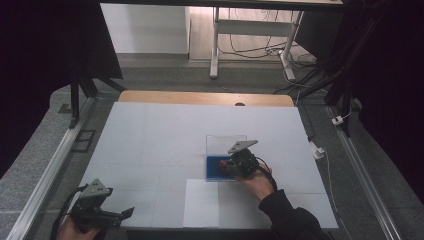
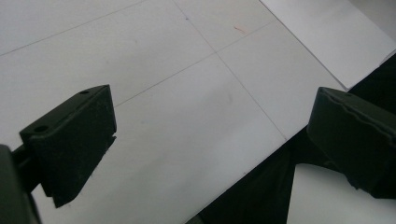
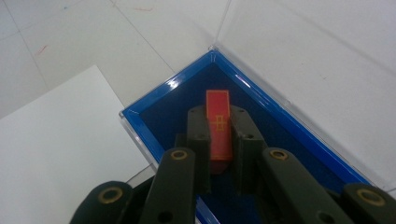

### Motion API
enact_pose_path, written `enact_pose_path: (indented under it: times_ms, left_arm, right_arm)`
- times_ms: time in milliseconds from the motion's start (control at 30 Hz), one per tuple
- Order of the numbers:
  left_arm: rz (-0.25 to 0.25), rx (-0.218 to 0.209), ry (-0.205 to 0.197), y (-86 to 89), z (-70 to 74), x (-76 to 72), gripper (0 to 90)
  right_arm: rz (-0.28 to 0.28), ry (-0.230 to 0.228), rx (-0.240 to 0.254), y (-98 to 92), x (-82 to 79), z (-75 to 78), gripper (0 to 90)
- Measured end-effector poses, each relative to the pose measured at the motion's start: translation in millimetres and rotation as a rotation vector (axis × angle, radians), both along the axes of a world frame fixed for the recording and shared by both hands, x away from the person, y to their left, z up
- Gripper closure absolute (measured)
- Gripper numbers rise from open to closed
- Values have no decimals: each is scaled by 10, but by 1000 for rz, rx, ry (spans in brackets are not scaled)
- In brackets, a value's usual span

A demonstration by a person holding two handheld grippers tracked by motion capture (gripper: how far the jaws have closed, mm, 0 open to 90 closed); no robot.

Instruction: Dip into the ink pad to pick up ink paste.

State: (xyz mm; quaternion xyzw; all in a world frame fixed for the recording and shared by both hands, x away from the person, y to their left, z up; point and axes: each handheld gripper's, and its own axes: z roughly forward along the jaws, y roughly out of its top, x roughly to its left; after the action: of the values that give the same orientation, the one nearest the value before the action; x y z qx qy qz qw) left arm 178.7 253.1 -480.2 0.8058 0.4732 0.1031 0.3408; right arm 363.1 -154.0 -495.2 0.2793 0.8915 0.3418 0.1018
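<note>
**Red block pinched over a blue-lined case**

The right gripper [image 3: 219, 140] has its two black jaws closed on a small red block [image 3: 218, 123], holding it by its long sides just over the dark blue lining of an open case [image 3: 280, 116]. The top face of the red block carries a thin gold border line and a gold mark at its middle, shaped like a cross or a character; it is too small to read, and no brand or other writing shows. The case has a bright blue rim and a clear plastic lid [image 1: 226, 144] that stands up behind it in the high view, where the right gripper [image 1: 235, 163] sits over the case [image 1: 214, 172] with the person's right hand [image 1: 257, 181] and dark sleeve behind it.

The case rests on the white table [image 1: 165, 135], right of centre and toward the near side. A separate white sheet [image 1: 201, 202] lies flat just beside the case's near-left corner, reaching to the table's front edge.

The left gripper [image 1: 107, 212] is held well apart from the case, at the near left corner of the table. In the left gripper view its jaws stand wide apart with nothing between them, over the bare white table [image 2: 177, 116] and its edge.

A wooden strip [image 1: 205, 98] edges the far side of the table.
</note>
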Motion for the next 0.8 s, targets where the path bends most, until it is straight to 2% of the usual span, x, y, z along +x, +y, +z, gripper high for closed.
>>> enact_pose_path:
  times_ms: [67, 167, 333, 800]
  left_arm:
    - [-1, 0, 1, 0, 1, 1, 20]
    - [-2, 0, 1, -1, 1, 3, 20]
    - [-3, -1, -2, 3, 2, 0, 20]
    - [0, -10, 0, 15, 2, 2, 20]
  right_arm:
    - [11, -35, -32, 43, -42, 7, 803]
    - [7, -58, -61, 81, -86, 15, 803]
    - [2, -35, -43, 58, -56, 22, 800]
    - [18, -18, -23, 23, -23, 50, 796]
